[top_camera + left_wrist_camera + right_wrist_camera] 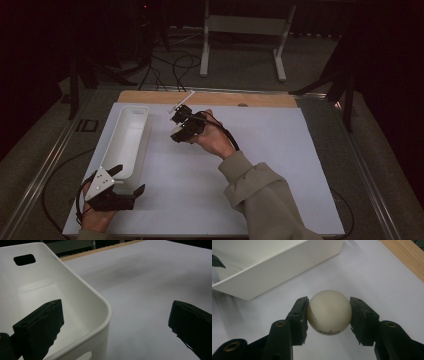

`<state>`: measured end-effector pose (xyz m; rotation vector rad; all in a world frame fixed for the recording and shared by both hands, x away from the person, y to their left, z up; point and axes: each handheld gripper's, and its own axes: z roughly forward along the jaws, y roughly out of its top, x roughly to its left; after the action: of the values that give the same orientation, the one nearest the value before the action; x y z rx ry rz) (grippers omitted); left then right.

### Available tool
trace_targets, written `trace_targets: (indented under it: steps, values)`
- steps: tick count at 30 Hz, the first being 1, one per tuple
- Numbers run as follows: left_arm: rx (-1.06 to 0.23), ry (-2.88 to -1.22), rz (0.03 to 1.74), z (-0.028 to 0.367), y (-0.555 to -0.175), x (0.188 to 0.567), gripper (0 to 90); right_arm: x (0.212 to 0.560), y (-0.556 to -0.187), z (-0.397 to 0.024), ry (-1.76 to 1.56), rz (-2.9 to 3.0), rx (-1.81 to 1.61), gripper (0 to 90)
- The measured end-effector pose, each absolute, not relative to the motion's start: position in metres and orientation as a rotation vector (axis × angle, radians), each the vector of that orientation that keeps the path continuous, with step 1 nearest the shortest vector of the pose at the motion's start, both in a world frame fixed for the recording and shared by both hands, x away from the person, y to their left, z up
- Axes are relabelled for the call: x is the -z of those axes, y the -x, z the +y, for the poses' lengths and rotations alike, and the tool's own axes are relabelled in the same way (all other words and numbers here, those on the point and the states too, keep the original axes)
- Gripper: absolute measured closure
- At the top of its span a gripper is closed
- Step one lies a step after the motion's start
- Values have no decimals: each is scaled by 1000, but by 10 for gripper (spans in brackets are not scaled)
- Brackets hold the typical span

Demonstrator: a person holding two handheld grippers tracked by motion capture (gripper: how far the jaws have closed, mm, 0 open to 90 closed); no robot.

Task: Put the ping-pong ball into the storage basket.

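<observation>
Ball (329,315) – round, smooth, cream – btw rt hand-held gripper (329,320) pads

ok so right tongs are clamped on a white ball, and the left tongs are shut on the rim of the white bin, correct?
Not quite. The left tongs are open: in the left gripper view the jaws stand wide apart, straddling a corner of the white bin without pressing it. The rest holds: the right gripper view shows the right tongs clamped on the white ball.

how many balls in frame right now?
1. The ball is clamped in the right claw, above the white sheet just right of the bin. What shows of the bin's inside holds none; its far end is partly hidden.
</observation>
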<state>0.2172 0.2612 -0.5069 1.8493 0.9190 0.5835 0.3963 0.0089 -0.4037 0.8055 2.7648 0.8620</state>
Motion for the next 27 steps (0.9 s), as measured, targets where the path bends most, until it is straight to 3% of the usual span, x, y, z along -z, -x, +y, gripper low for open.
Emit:
trace_targets:
  steps: [27]
  values:
    - [-584,-1848,919,261,-217,507,5,404,-398,24,-782,2762,-851,512]
